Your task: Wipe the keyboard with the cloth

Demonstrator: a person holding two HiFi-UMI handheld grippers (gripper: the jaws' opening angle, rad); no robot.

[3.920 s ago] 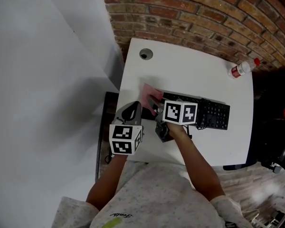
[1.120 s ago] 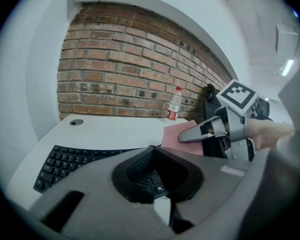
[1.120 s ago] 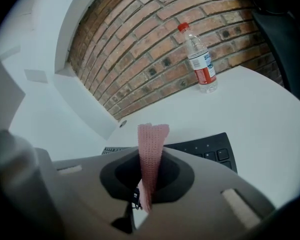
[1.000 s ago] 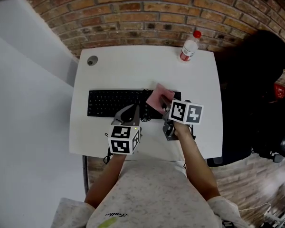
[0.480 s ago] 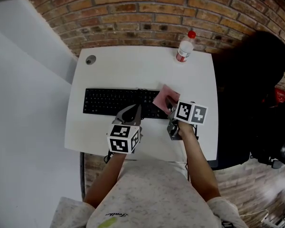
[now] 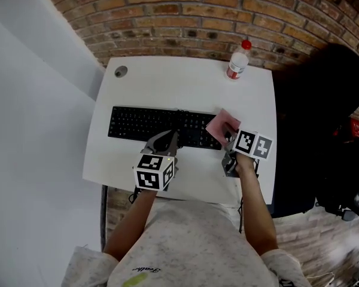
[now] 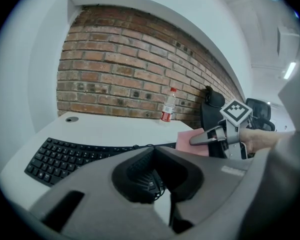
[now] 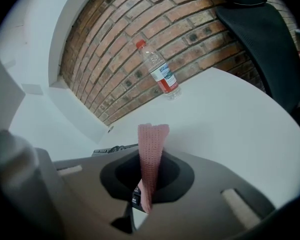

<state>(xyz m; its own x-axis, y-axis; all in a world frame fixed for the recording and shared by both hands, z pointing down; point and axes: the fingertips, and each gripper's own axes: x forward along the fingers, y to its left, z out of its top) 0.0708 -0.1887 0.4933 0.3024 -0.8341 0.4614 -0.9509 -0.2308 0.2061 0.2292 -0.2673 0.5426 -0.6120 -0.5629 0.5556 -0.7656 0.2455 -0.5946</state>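
A black keyboard lies across the white table. At its right end my right gripper is shut on a pink cloth. In the right gripper view the cloth stands up between the jaws, with the keyboard's edge to the left. My left gripper hovers at the keyboard's front edge near its middle, shut with nothing in it. The left gripper view shows its jaws meeting over the keyboard, with the cloth and right gripper off to the right.
A plastic bottle with a red cap stands at the table's back right, near the brick wall. A round cable hole sits at the back left corner. A black chair stands just past the table's right edge.
My right gripper has carried the pink cloth rightwards along the keyboard, from its left end to its right end. The left gripper has stayed at the front edge.
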